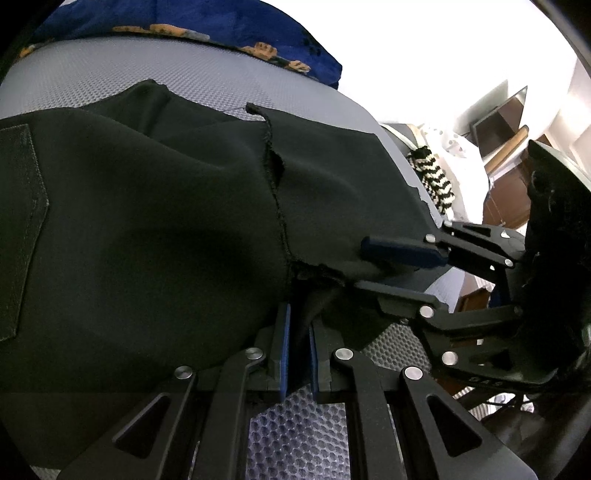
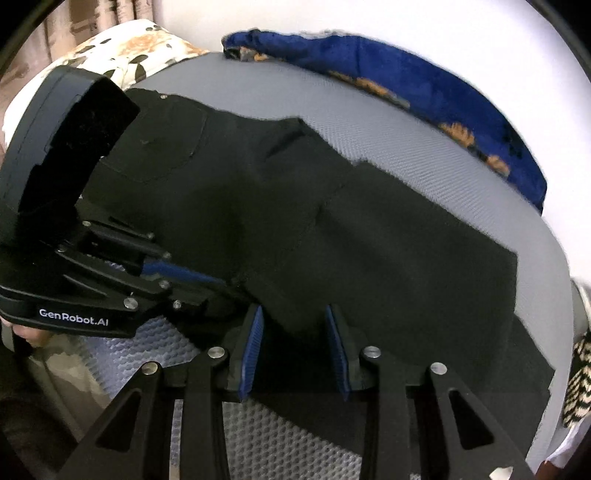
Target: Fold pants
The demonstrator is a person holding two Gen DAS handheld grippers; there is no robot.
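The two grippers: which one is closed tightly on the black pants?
The left gripper: its blue pads pinch a fold of the black pants. The right gripper has fabric between wider-spread pads.

A grey mesh bed (image 1: 207, 77) carries a blue blanket (image 2: 424, 92); beyond it a blown-out white wall (image 1: 424, 48), brown cabinets (image 1: 506, 206) and a beige curtain (image 2: 62, 22)
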